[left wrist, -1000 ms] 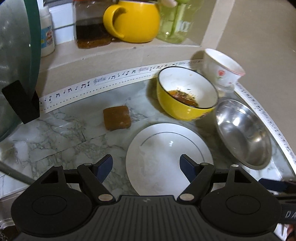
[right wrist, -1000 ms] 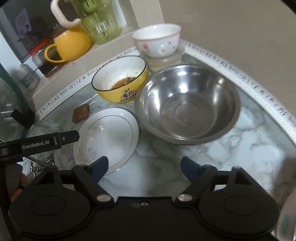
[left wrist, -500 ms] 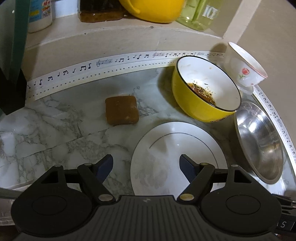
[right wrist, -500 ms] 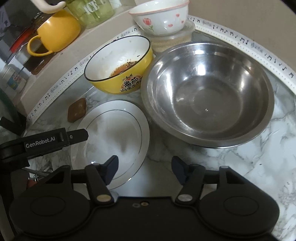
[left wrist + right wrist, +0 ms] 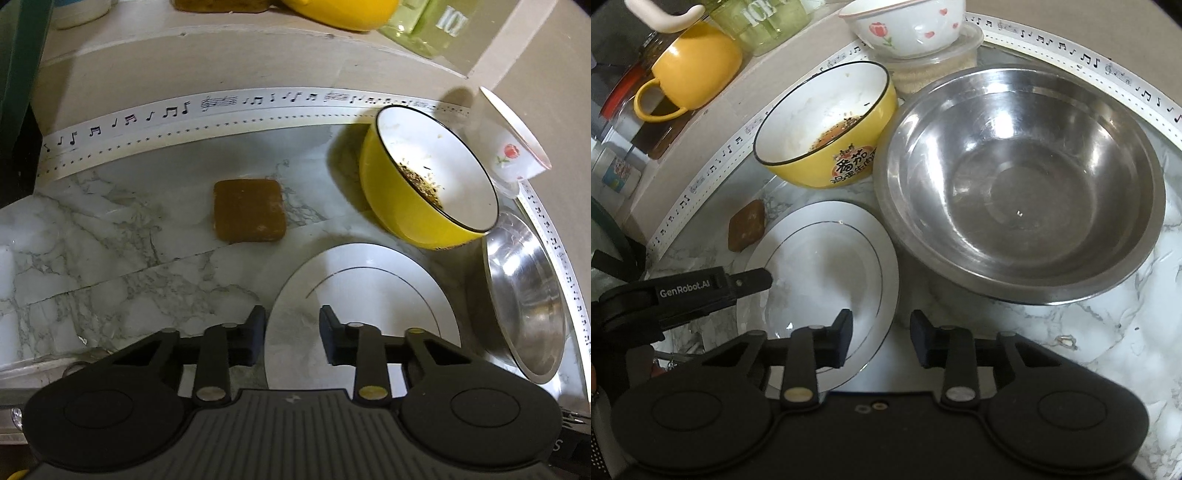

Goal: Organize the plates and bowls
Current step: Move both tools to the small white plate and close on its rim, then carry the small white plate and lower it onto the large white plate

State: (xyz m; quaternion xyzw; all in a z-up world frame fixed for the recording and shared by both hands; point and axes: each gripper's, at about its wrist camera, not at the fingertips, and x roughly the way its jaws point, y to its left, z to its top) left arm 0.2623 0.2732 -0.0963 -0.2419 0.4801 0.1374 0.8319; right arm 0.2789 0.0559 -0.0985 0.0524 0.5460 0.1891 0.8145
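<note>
With both tools' jaws just narrowed astride opposite rims of the white plate (image 5: 364, 291), neither visibly clamped, we judge it glazed, slippery, breakable.

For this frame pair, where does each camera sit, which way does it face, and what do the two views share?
Left wrist: on the left gripper, angled down at the white plate rim and a brown block; its own jaws, which have just narrowed, straddle the rim.
Right wrist: on the right gripper, angled down at the plate's opposite rim and the steel bowl; own fingers and the left gripper's arm show.
Shared: plate, yellow bowl, steel bowl, flowered bowl.
</note>
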